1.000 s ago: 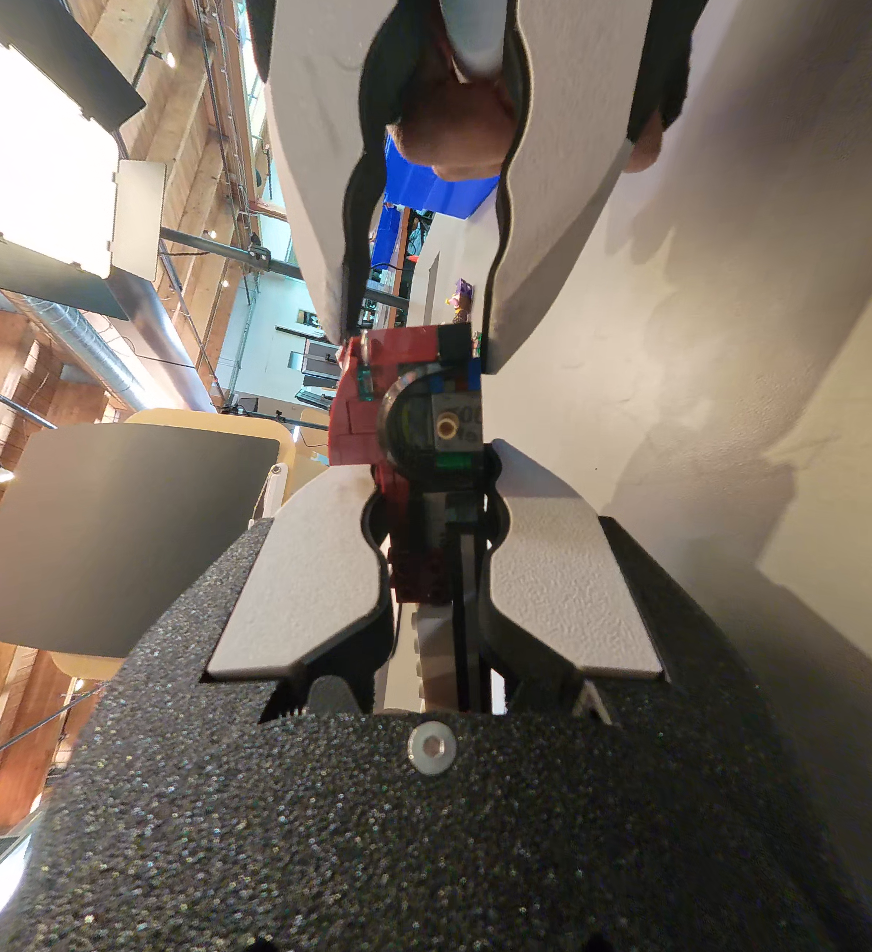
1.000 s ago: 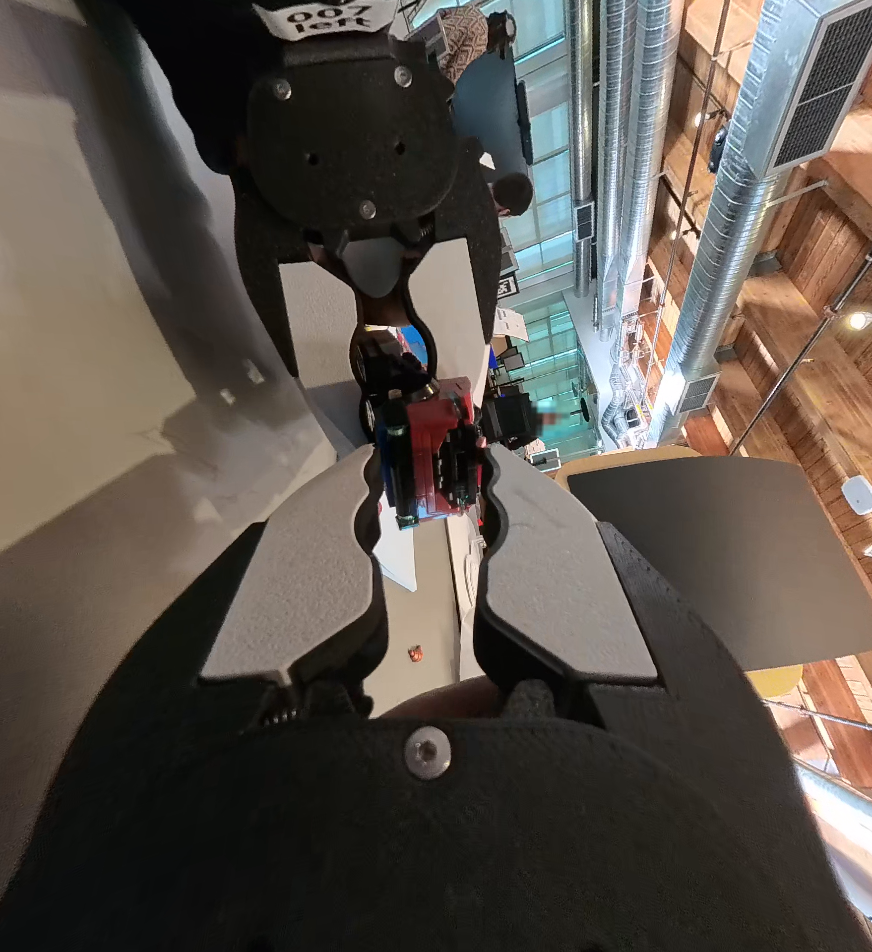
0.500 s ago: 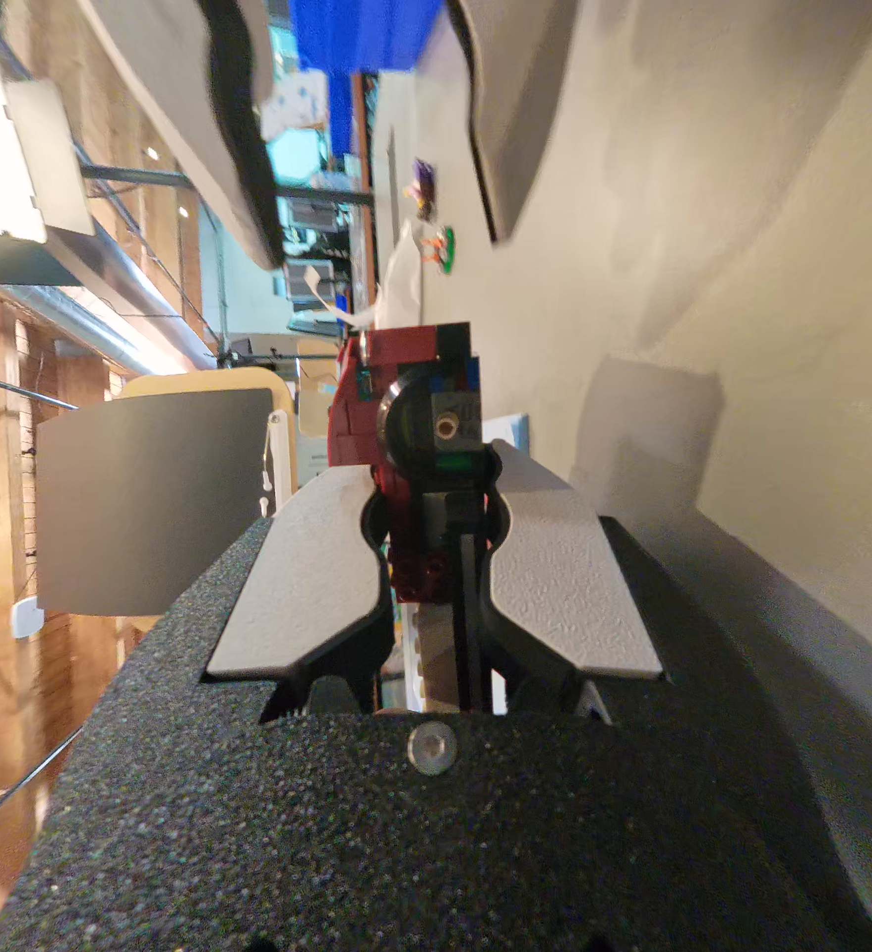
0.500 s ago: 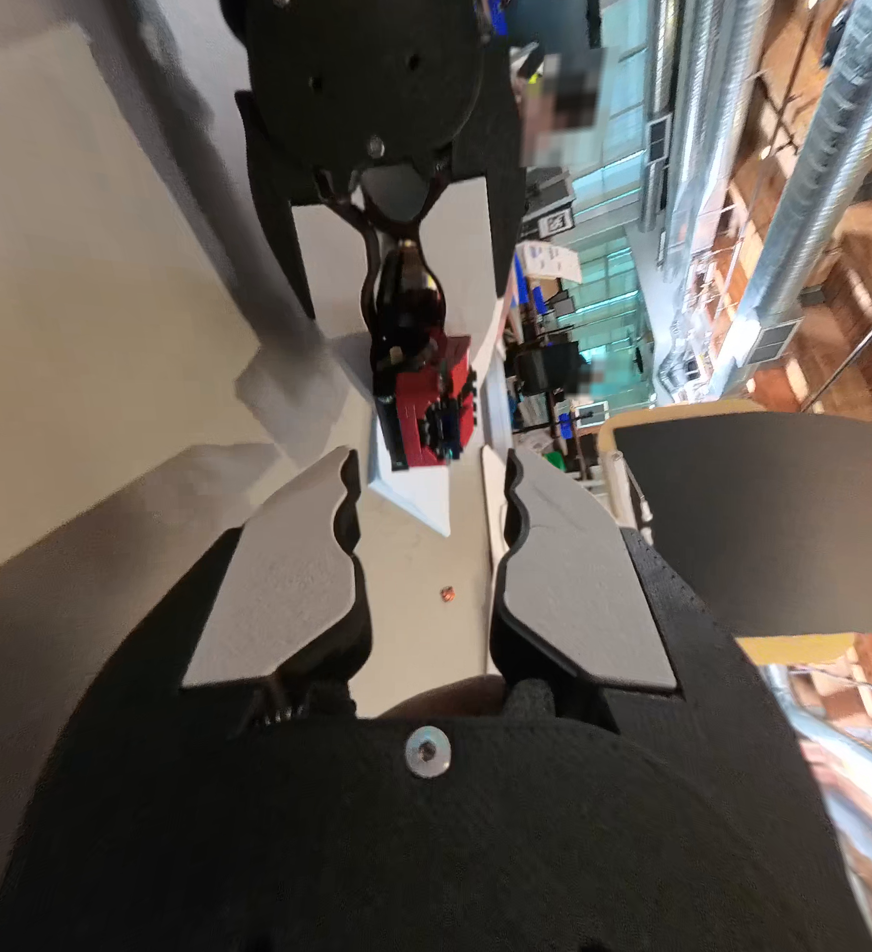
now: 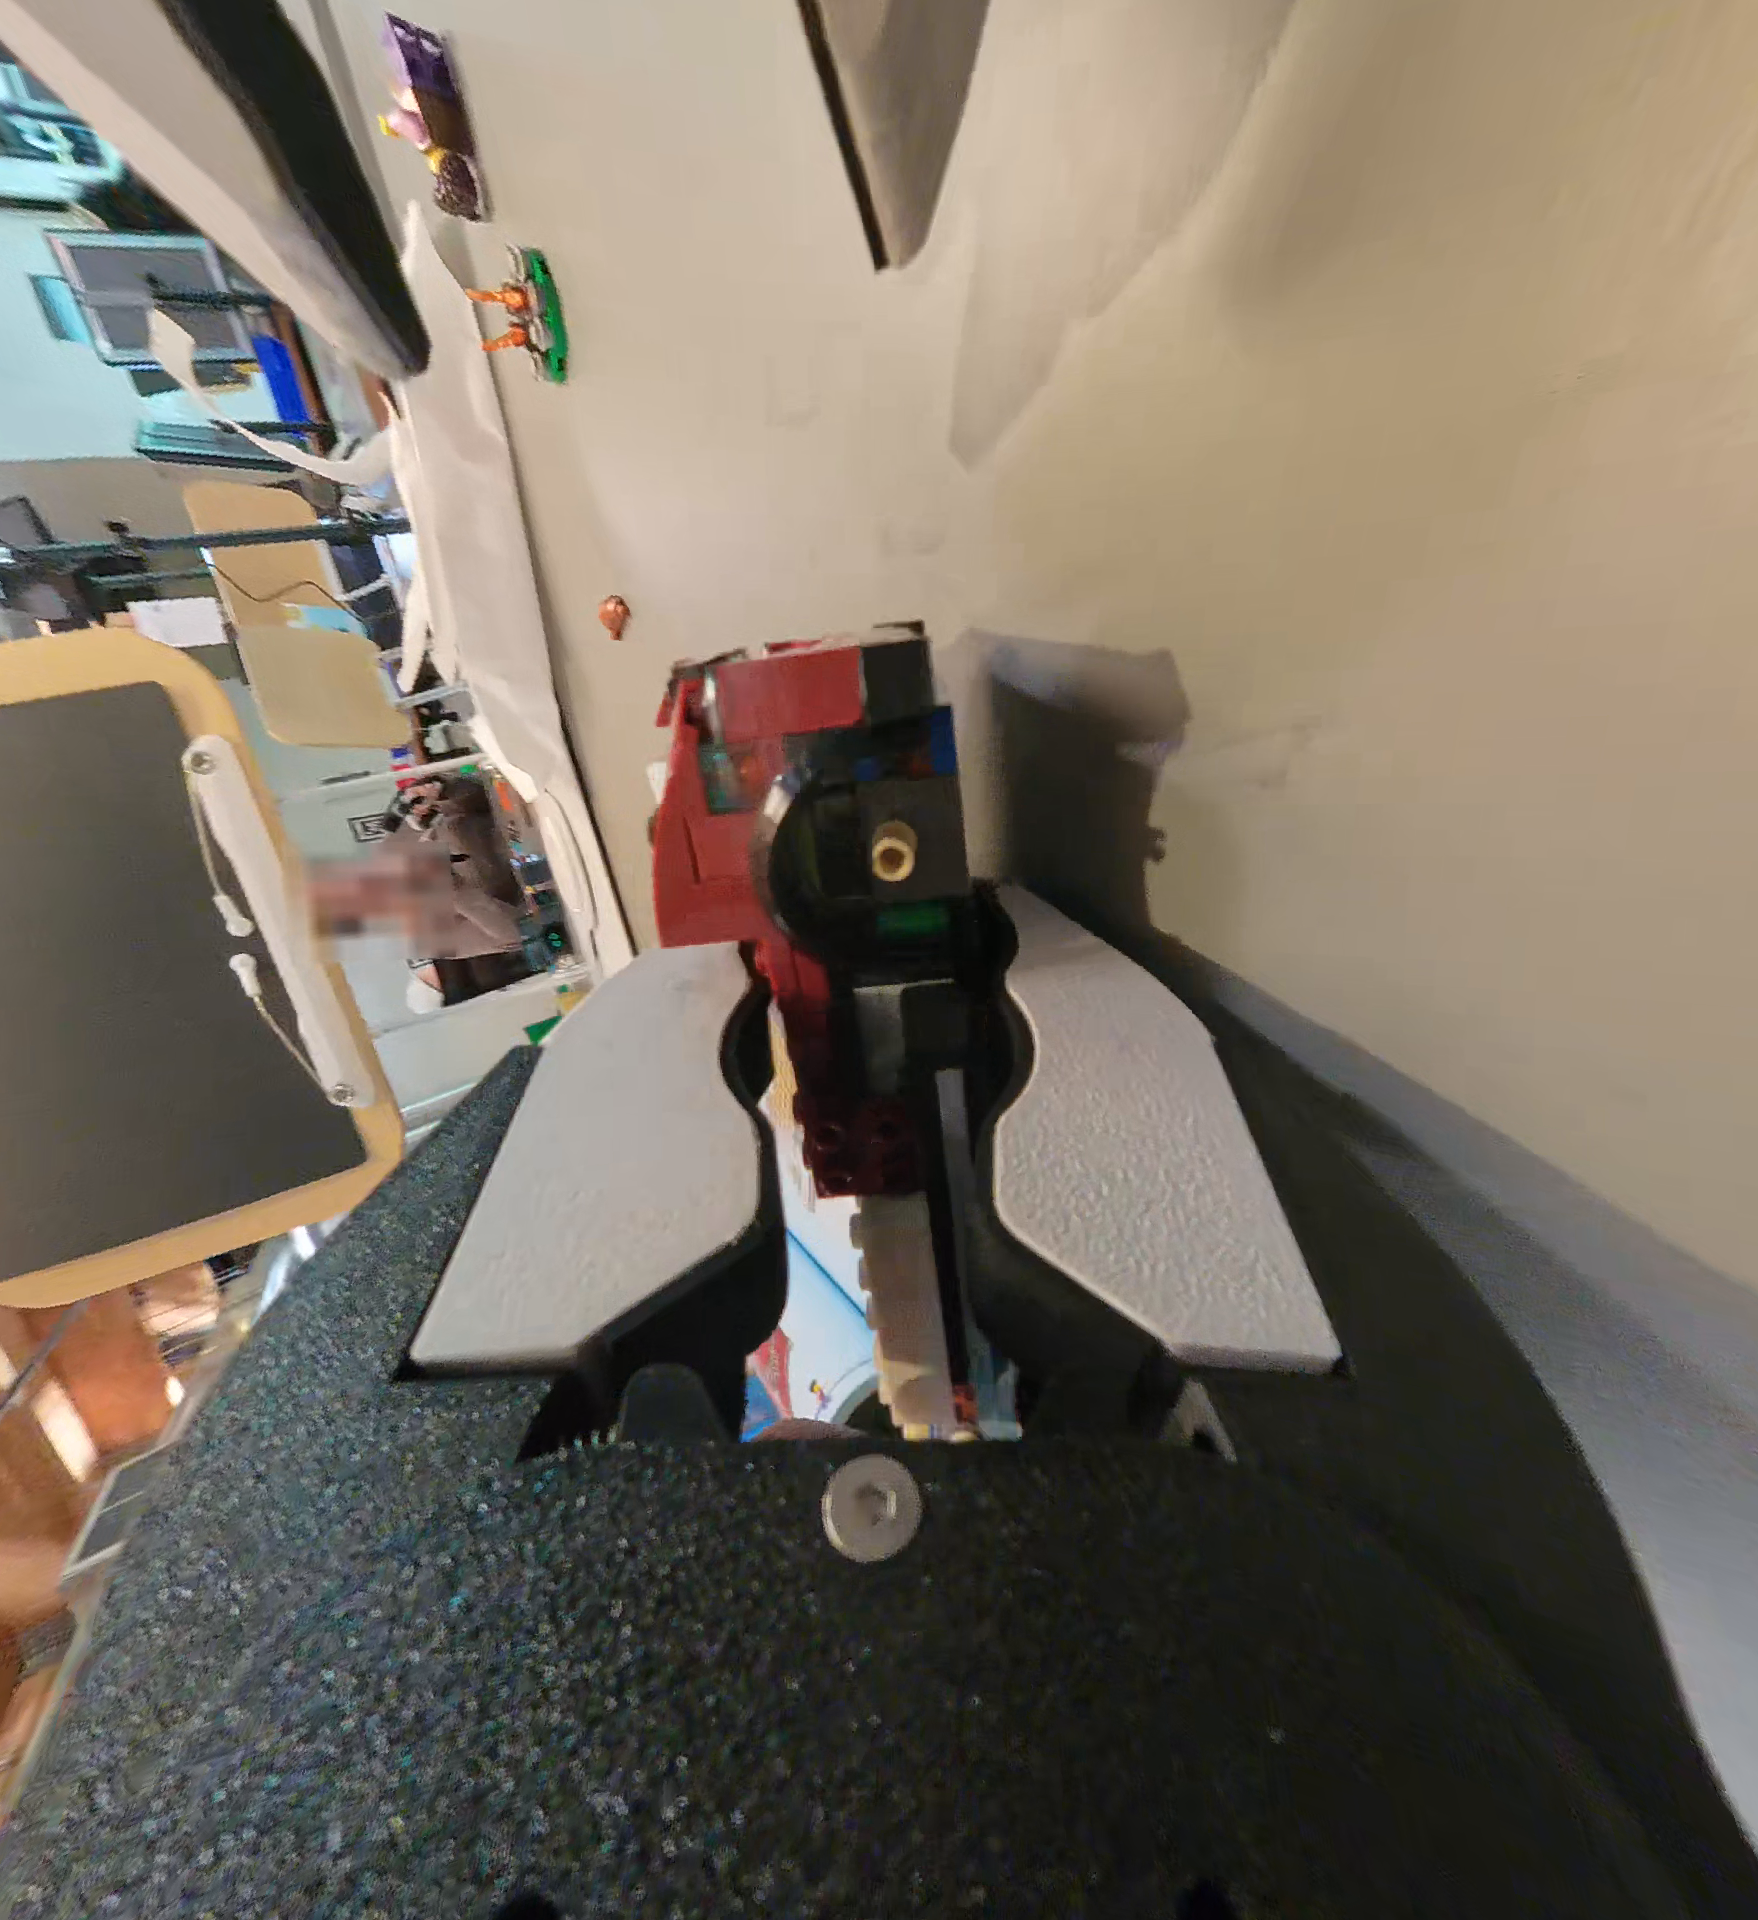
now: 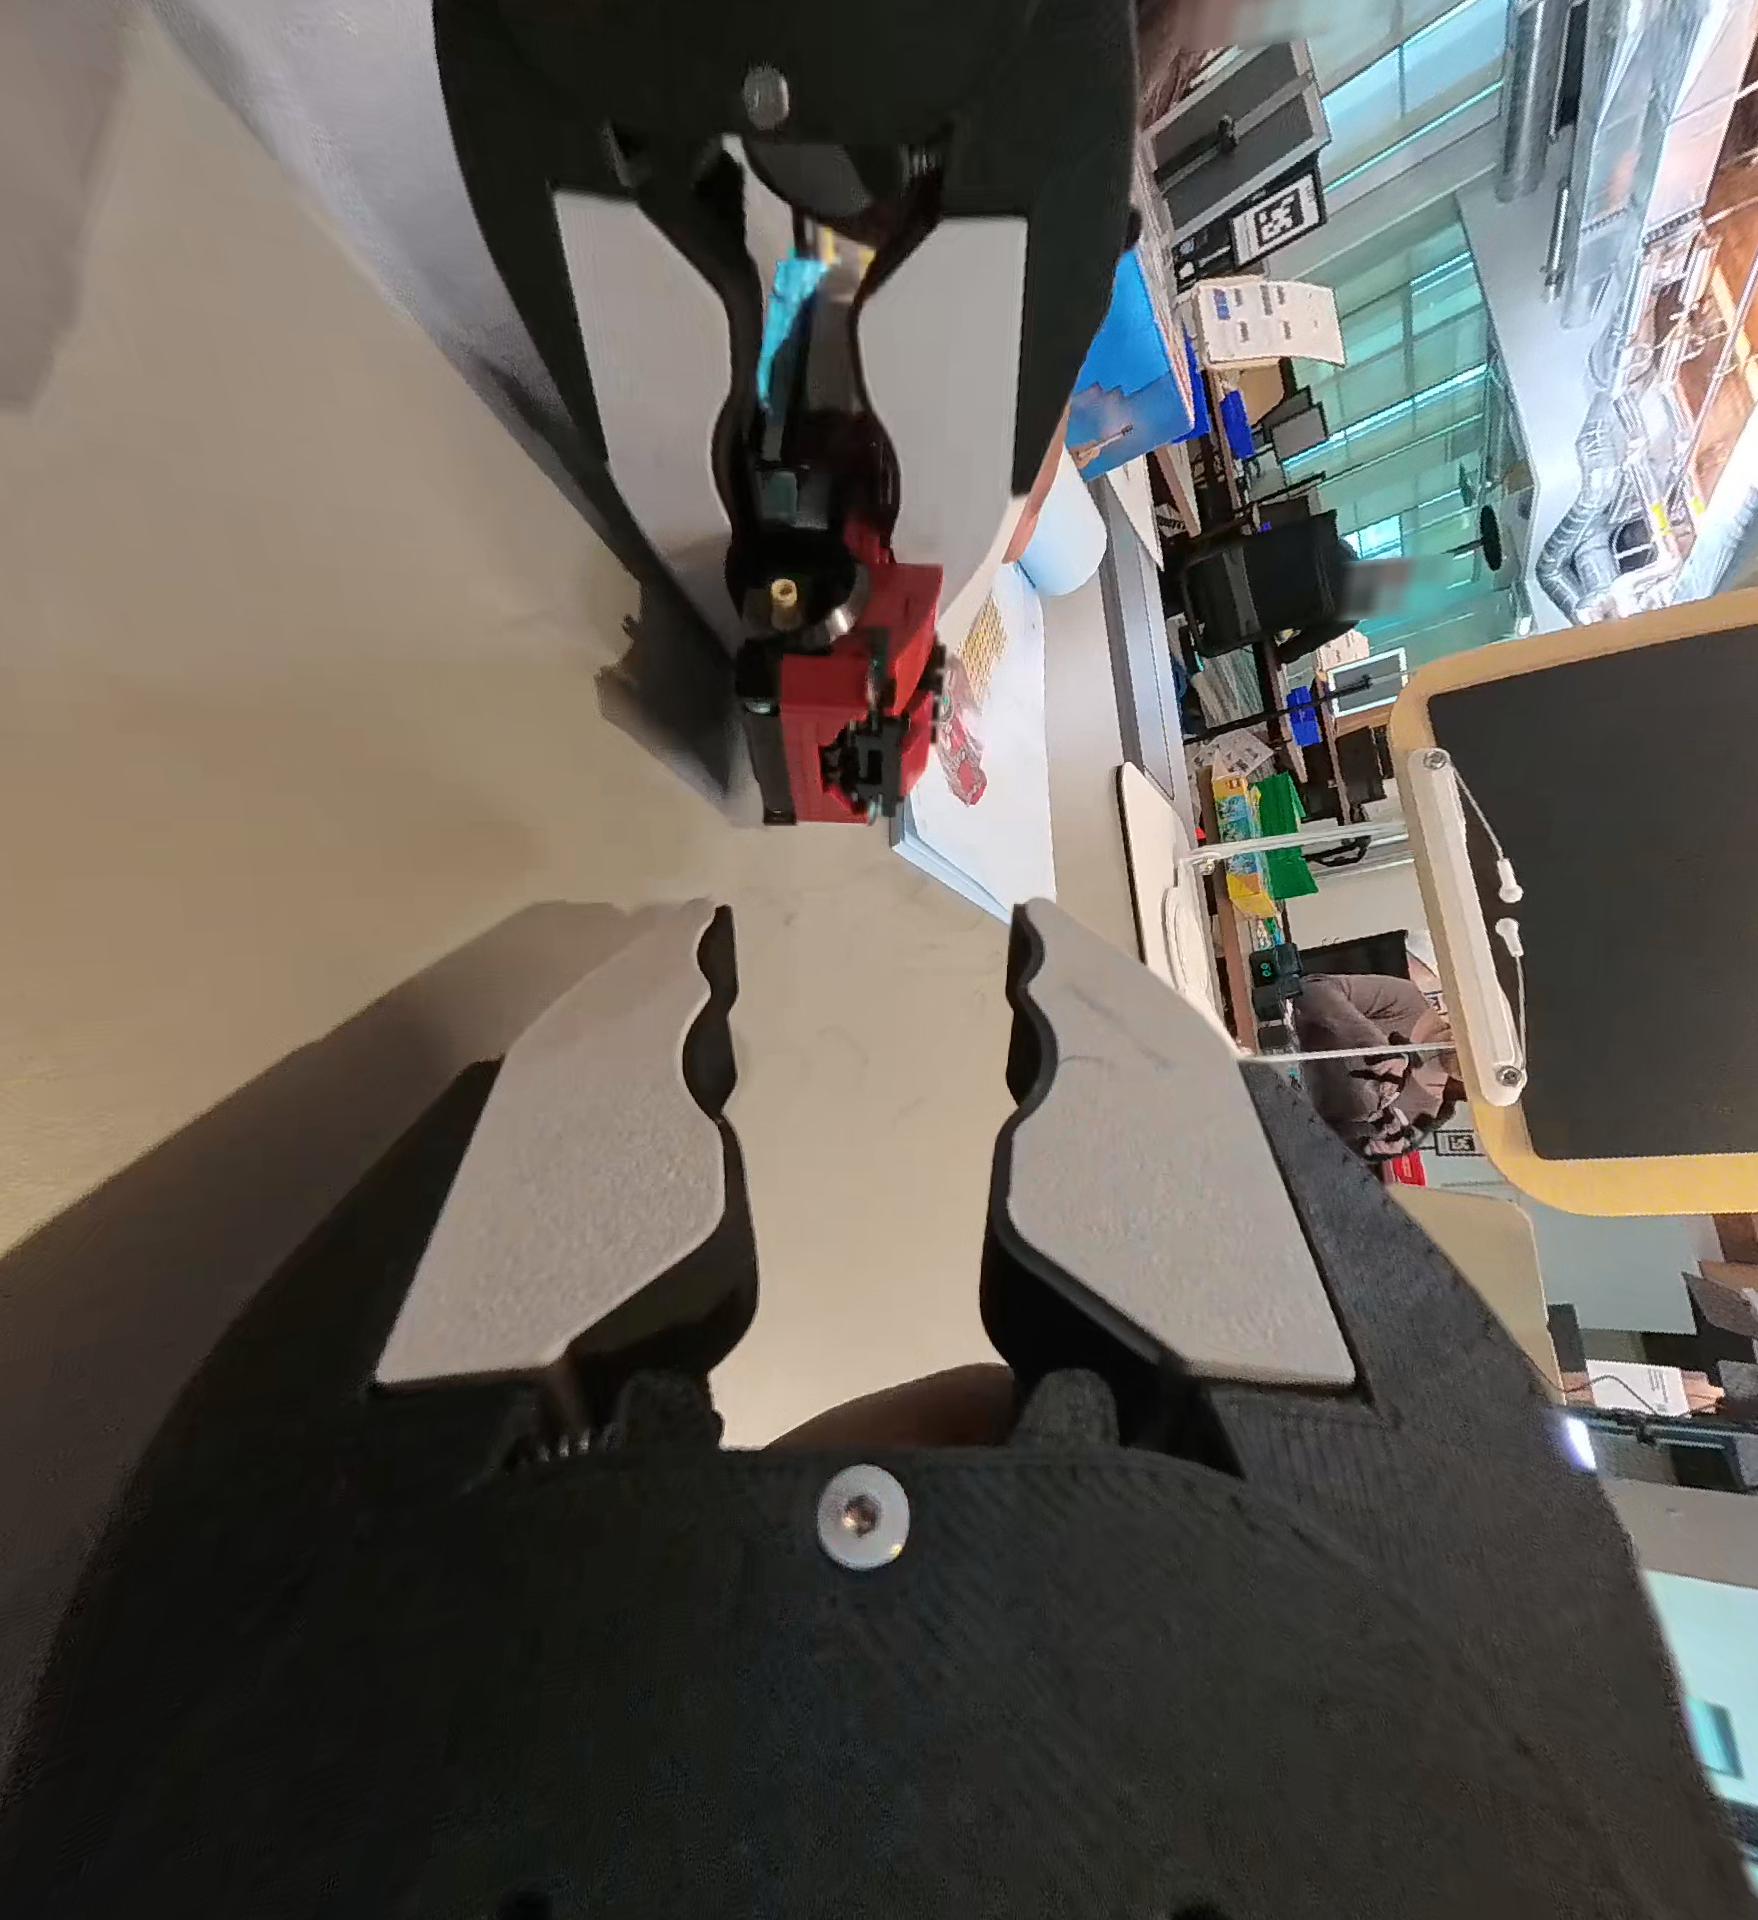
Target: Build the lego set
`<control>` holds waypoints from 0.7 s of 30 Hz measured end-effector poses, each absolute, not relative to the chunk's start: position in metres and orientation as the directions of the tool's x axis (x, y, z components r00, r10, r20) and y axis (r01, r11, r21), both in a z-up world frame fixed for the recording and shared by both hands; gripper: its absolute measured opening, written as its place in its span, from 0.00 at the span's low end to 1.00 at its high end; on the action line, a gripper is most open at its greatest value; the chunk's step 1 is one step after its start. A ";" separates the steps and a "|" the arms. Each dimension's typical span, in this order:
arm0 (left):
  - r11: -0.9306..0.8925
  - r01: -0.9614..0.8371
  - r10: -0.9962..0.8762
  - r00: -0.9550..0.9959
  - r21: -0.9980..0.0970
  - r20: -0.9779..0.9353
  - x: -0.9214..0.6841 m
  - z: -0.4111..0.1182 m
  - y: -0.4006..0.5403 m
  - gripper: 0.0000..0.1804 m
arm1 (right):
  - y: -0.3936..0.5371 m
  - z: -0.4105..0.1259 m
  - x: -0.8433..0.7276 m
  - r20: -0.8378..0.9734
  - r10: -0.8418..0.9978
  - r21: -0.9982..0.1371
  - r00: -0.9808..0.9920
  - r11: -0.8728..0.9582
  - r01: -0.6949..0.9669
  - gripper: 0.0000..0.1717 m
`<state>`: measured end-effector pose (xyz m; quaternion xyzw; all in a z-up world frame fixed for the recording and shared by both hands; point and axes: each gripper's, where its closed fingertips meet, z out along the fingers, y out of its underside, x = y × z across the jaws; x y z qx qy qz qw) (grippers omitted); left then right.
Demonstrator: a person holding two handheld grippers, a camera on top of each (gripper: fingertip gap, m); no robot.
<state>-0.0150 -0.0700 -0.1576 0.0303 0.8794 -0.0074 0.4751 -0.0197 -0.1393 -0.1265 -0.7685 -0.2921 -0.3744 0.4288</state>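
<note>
Left wrist view: left tool [image 5: 875, 997] clamps a red-and-black brick model [image 5: 802, 790], both grey pads pressed against the model's narrow dark lower section. Bulk of the model sticks out past the fingertips; a black block with a small tan stud faces the camera. Pale table [image 5: 1374, 520] runs just beside the model. Farther along the table beyond the model: a small orange-brown piece [image 5: 613, 615], then a green plate with orange bits [image 5: 532, 312], then a purple-and-dark small build [image 5: 433, 114]. Two fingers of the right tool [image 5: 584, 135] cross the upper edge, spread apart, well clear of the model.

Right wrist view: right tool [image 6: 870, 935] stands wide, nothing between its pads, only bare table showing in the gap. The model [image 6: 844, 717] hangs ahead of its fingertips, apart from them, held by the left tool [image 6: 813, 488] opposite. A white printed sheet [image 6: 989, 769] lies on the table just behind the model. A chair with a dark back panel [image 6: 1664, 894] stands beyond the table edge.
</note>
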 end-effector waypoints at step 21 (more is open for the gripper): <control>0.864 -0.074 -0.275 -0.898 -0.498 -0.344 -0.064 -0.146 -0.078 0.45 | -0.142 -0.147 0.000 0.852 0.150 -0.332 0.501 -0.586 0.739 0.26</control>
